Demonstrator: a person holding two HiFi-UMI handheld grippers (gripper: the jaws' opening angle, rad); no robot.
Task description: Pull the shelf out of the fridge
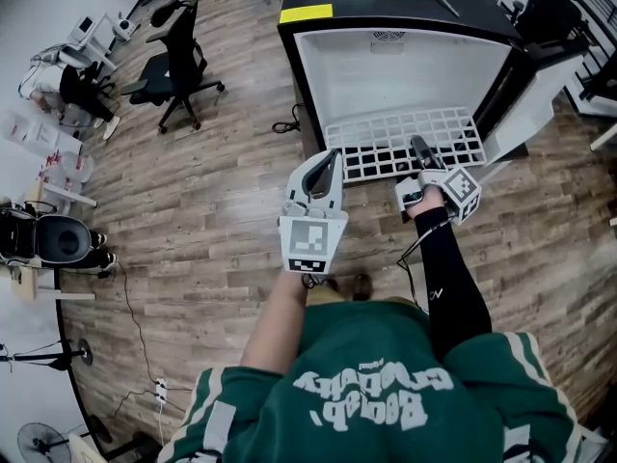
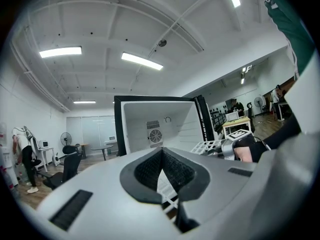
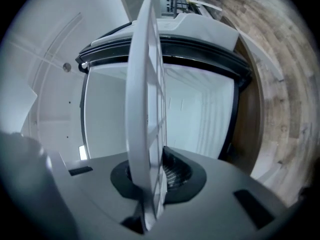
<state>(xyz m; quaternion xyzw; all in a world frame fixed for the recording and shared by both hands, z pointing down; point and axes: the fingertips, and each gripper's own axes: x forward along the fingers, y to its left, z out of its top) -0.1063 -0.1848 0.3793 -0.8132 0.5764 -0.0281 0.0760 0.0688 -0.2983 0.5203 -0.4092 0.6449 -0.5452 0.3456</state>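
Head view: the white shelf sticks partly out of the open fridge, with the right tongs at its front edge. Left gripper view: the left tongs are pressed together and empty, near the shelf's left corner. Right gripper view: the right tongs pinch the shelf's rim. It seems best to pull level and straight and to support the left corner.
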